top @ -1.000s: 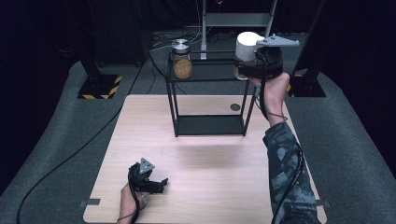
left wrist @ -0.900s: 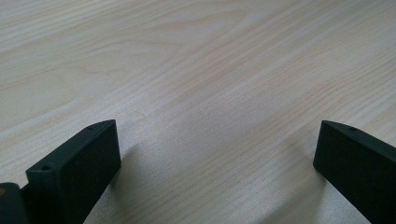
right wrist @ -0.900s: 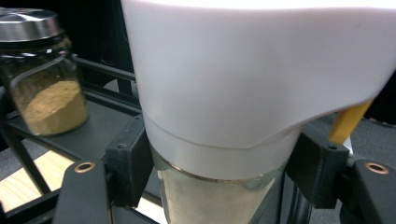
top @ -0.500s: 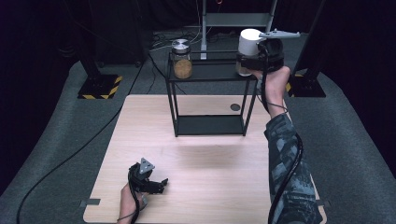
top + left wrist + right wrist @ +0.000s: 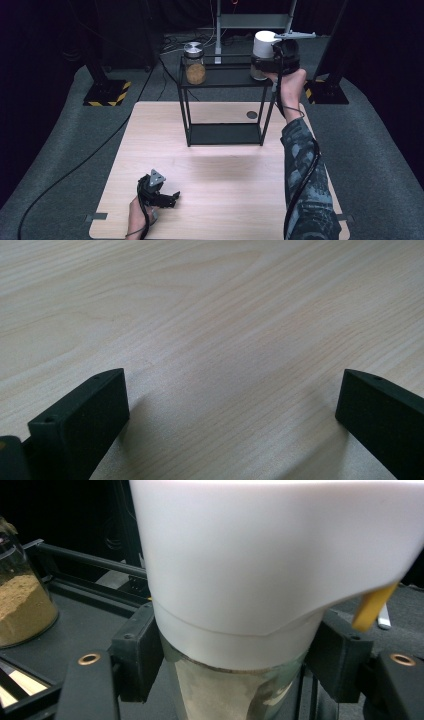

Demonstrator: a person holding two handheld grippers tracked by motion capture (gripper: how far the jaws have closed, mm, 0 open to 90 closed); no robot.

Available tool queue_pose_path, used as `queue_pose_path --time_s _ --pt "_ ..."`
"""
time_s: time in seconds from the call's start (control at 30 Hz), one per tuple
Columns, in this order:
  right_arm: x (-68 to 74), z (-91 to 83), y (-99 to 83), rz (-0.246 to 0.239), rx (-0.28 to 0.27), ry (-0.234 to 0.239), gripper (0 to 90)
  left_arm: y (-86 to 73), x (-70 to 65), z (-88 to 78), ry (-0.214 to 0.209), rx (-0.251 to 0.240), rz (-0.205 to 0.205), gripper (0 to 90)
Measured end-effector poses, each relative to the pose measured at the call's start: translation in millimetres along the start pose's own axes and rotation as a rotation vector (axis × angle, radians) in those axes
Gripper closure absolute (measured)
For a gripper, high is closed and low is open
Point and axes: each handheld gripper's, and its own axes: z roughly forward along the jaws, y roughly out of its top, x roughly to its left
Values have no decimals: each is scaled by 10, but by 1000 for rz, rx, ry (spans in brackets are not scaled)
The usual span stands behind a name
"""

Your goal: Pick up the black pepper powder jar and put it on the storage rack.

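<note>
High view | right tongs (image 5: pixel 264 64) clamp the white-lidded jar (image 5: pixel 262 50) above the rack's (image 5: pixel 222 80) top shelf, right end — placing step | left tongs (image 5: pixel 161 194) gape empty on the table (image 5: pixel 225 170) | next: lower level, release — keep off the brown-powder jar (image 5: pixel 194 64)

Pale wood-grain table (image 5: pixel 220 175), lower centre of the high view. Black wire-frame shelf (image 5: pixel 225 107) at centre. Jar with white lid (image 5: pixel 264 47), upper right, glass greenish-grey below the lid. Second jar (image 5: pixel 194 64), upper centre: silver lid, tan-brown contents. Sleeve (image 5: pixel 305 185) at lower right, blue-grey camouflage pattern. Yellow-and-black hazard stripes on the stand base (image 5: pixel 106 94), upper left. Grey carpet (image 5: pixel 60 165).
</note>
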Motion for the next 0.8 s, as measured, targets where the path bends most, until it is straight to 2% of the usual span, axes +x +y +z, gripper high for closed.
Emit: queue_pose_path --time_s 0.23,0.6,0.8 --pt "-32 -30 -67 5 -18 11 294 -1 -3 -1 1 0 1 2" --pt "-3 -61 -162 2 -47 2 292 -2 -12 -3 4 0 1 4" --pt "7 -60 -153 2 -44 -1 291 -2 -11 -4 4 0 1 4"
